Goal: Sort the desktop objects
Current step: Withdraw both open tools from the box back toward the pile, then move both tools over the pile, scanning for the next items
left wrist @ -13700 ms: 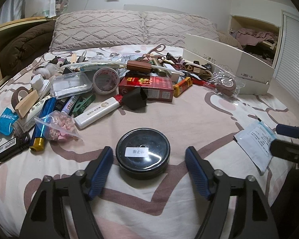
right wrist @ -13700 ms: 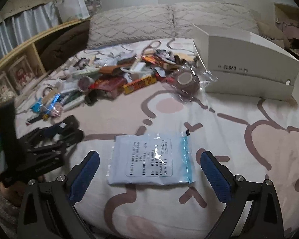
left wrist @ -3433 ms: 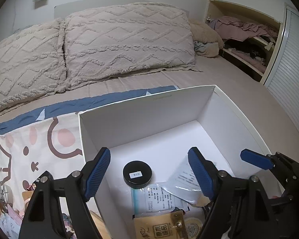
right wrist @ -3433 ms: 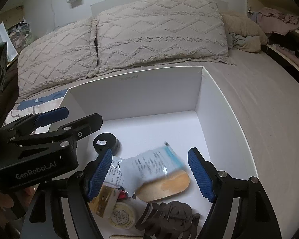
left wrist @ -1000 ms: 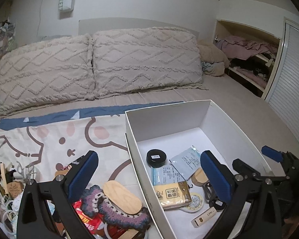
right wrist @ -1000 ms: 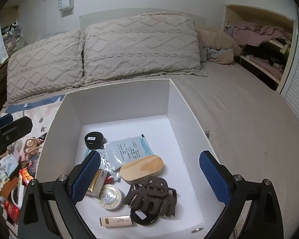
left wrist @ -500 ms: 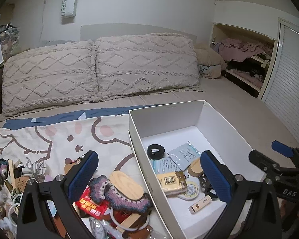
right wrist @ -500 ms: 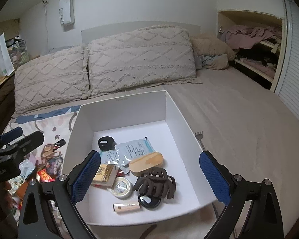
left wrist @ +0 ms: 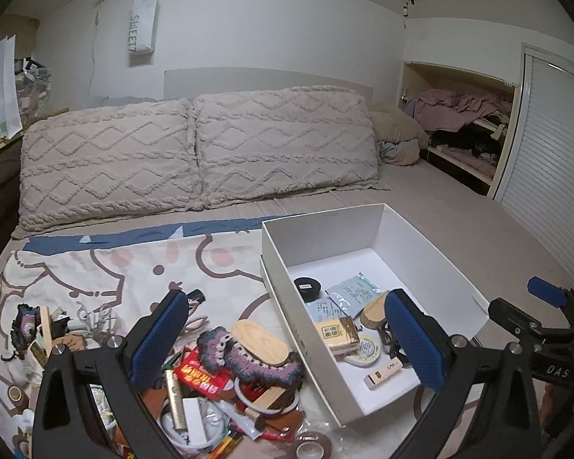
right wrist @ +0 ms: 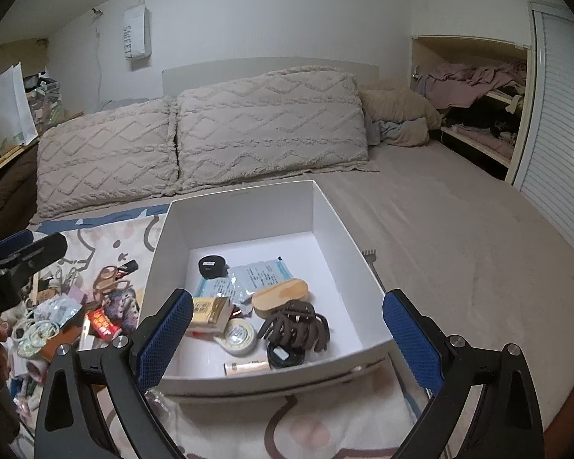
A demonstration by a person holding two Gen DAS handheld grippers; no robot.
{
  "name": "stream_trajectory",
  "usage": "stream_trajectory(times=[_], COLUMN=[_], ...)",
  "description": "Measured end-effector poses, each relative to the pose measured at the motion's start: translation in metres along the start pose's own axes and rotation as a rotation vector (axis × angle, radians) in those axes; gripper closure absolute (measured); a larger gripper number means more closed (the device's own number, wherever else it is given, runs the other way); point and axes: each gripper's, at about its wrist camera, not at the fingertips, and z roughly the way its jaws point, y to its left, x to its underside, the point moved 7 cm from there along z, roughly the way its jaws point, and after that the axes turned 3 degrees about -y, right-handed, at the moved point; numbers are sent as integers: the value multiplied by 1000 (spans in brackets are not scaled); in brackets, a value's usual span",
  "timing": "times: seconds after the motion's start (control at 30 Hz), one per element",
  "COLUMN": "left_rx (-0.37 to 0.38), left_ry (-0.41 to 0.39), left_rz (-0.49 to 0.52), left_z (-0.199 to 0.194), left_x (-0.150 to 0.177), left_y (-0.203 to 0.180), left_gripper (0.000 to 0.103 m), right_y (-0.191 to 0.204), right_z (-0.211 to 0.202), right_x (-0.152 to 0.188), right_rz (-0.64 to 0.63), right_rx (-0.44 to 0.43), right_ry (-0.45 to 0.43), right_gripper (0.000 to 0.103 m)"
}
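Observation:
A white box sits on the bed. In it lie a black round tin, a pale blue packet, a wooden oval, a brown hair claw and a tape roll. A pile of small objects lies left of the box. My left gripper is open and empty above the pile and the box's left wall. My right gripper is open and empty above the box's near end.
Two knitted pillows lie at the head of the bed. A cartoon-print cloth covers the bed's left part. An open closet and a slatted door stand to the right. A small comb lies right of the box.
Both grippers have pulled back and risen from the box. The tin and the packet, held earlier, lie in the box. More of the pile shows.

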Motion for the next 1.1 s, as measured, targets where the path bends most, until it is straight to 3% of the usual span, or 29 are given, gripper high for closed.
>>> stream_trajectory(times=[0.53, 0.73, 0.93, 1.1], left_rx=[11, -46, -150, -174], left_ry=[-54, -82, -137, -155], left_rz=[-7, -27, 59, 83], left_z=[-65, -90, -119, -138], left_x=[19, 25, 36, 47], left_y=[27, 52, 73, 88], left_gripper=[0, 0, 0, 0], right_y=[14, 34, 57, 78], right_z=[-54, -81, -99, -113], right_x=[23, 29, 38, 46], right_rz=[3, -42, -117, -152], right_rx=[-52, -70, -88, -120], right_ry=[-79, -154, -211, -241], right_gripper=[4, 4, 4, 4])
